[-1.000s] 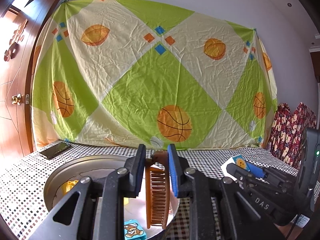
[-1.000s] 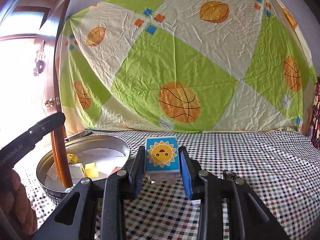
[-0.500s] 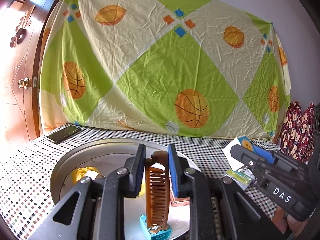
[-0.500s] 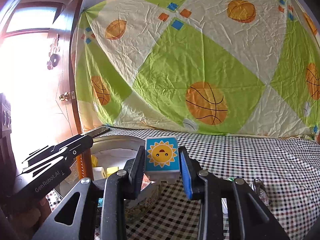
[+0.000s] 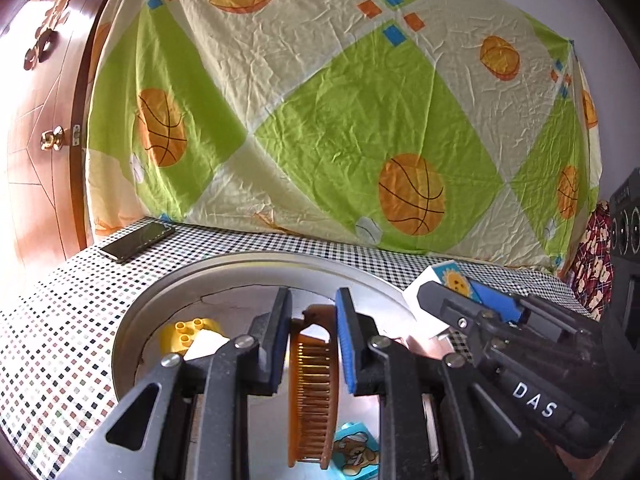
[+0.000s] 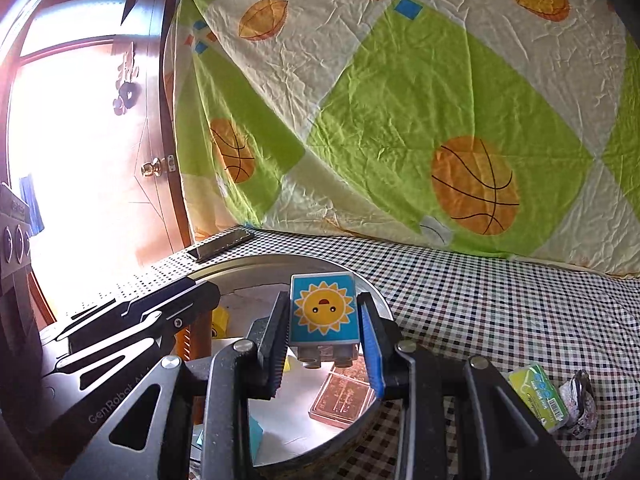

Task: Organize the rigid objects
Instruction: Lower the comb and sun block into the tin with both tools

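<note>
Sunlight is washing out the wooden door [image 6: 92, 152] at the far left of the right wrist view, so little detail is showing there. A black phone [image 5: 137, 241] is lying on the desk covered in checked cloth [image 5: 52, 344], near the hanging sheet printed with basketballs [image 5: 320, 120].

The left gripper [image 5: 313, 336] is pinching a brown plastic comb [image 5: 312, 396] edge-on between its blue-padded fingers [image 5: 345, 344], over the round silver metal tray [image 5: 256, 268]. The comb's lower end is hiding part of a light-blue block with a bear picture [image 5: 356, 454], which is also being cut off by the frame edge. A yellow studded toy brick [image 5: 188, 330] is lying in the tray, half covered by something white. In the right wrist view the left gripper's side is reading "GenRobot", with the rest of the lettering running out of sight.

The right gripper [image 6: 323, 332] is clamping a blue block with a smiling sun picture [image 6: 323, 308] over the tray's right part, above a copper-coloured embossed plate [image 6: 344, 398] whose markings are too fine to read. In the left wrist view its body is showing the letters "DAS".

On the cloth at the far right, a small green packet [image 6: 538, 394] is lying with print too small to read, just beside a crumpled silvery object [image 6: 580, 404] that is hard to identify.
</note>
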Available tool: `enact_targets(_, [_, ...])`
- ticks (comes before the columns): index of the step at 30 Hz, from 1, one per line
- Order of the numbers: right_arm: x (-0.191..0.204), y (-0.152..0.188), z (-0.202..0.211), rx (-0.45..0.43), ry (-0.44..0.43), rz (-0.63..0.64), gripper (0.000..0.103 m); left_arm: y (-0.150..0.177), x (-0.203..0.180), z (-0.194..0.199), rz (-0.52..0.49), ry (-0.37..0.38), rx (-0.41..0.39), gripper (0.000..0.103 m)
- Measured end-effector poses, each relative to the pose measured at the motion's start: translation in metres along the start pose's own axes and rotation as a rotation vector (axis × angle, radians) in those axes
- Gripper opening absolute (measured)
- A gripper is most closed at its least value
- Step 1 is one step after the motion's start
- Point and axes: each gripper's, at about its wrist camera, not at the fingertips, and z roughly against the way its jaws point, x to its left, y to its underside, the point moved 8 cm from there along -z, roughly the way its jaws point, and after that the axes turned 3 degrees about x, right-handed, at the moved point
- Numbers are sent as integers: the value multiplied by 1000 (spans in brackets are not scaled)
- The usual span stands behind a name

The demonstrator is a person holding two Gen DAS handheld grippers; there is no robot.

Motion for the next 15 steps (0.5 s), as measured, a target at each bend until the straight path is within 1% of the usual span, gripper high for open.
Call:
enact_targets(4, [3, 1, -15, 38, -11, 3, 35, 5, 11, -14, 30, -3, 55, 21])
enact_targets(11, [8, 8, -38, 92, -13, 25, 35, 7, 14, -21, 0, -37, 73, 22])
enact_targets(13, [11, 10, -44, 111, -19, 33, 36, 9, 19, -23, 16, -48, 98, 25])
enact_targets(15, [9, 12, -47, 120, -1, 37, 40, 13, 28, -26, 46, -66, 124, 38])
